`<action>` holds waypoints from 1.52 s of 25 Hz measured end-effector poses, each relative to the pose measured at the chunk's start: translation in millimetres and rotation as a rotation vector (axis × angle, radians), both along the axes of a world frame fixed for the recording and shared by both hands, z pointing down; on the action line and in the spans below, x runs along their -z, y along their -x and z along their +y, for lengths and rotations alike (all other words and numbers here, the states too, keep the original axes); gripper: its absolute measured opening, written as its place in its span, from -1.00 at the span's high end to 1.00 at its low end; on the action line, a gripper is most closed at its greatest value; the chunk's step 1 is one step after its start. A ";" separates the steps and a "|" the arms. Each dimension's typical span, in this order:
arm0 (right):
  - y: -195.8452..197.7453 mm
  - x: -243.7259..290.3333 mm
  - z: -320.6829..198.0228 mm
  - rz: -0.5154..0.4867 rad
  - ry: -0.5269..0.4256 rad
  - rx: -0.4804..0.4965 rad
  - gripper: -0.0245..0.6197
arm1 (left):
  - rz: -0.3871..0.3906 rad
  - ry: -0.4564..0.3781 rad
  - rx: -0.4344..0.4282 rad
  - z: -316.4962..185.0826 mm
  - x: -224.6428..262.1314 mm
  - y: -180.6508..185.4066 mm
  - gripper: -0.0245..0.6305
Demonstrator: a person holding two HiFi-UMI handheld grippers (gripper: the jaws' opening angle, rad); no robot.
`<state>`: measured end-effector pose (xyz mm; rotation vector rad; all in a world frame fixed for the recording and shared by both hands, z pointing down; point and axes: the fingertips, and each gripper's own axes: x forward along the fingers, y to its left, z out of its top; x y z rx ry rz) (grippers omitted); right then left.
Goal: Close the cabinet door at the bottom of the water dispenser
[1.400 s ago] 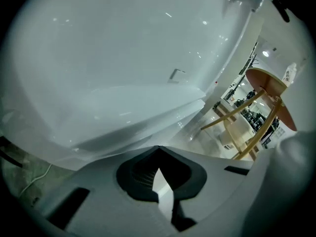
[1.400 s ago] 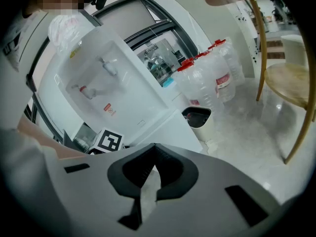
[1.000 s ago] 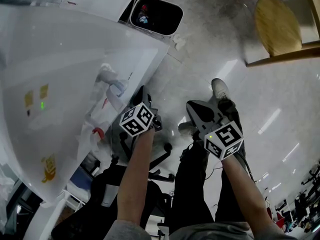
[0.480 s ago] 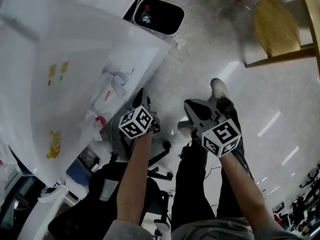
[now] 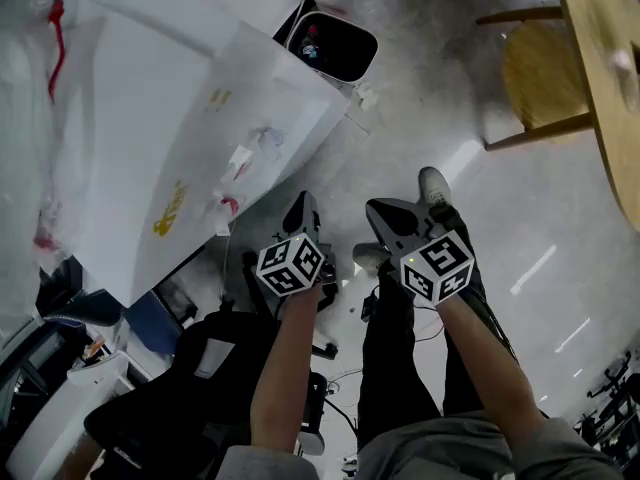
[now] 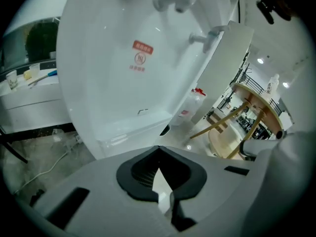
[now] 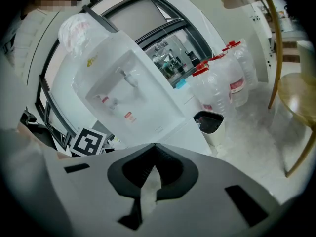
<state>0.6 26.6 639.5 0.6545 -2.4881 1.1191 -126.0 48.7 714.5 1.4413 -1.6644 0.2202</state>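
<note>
Left gripper (image 6: 159,180): jaws together, nothing between them.
White plastic water dispenser (image 6: 123,58): 12 o'clock, two taps, red label.
Clear red-capped bottle (image 6: 190,106): 2 o'clock, beside dispenser.
Pale wooden chair (image 6: 221,140): 3 o'clock.

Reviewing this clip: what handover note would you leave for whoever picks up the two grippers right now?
Left gripper: jaws together, empty, aimed at the tall white plastic water dispenser, not touching it.
Right gripper: jaws together, empty, held clear of the dispenser.
White bottom cabinet door: looks flush with the front, so apparently closed.
Left to do: probably only a check that the door is fully seated.
</note>
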 end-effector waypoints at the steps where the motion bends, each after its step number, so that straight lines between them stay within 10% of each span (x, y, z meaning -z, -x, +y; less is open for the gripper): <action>1: 1.2 6.1 -0.3 -0.005 -0.005 0.014 0.90 | -0.002 -0.009 0.008 1.6 10.1 -2.7 0.91; 26: 6.1 216.9 -6.3 -0.092 -0.059 0.182 0.90 | -0.083 -0.215 0.108 13.6 288.6 -43.9 0.91; 38: 49.4 366.0 -6.0 -0.296 -0.142 0.230 0.90 | -0.160 -0.407 0.190 18.7 430.8 -21.2 0.91</action>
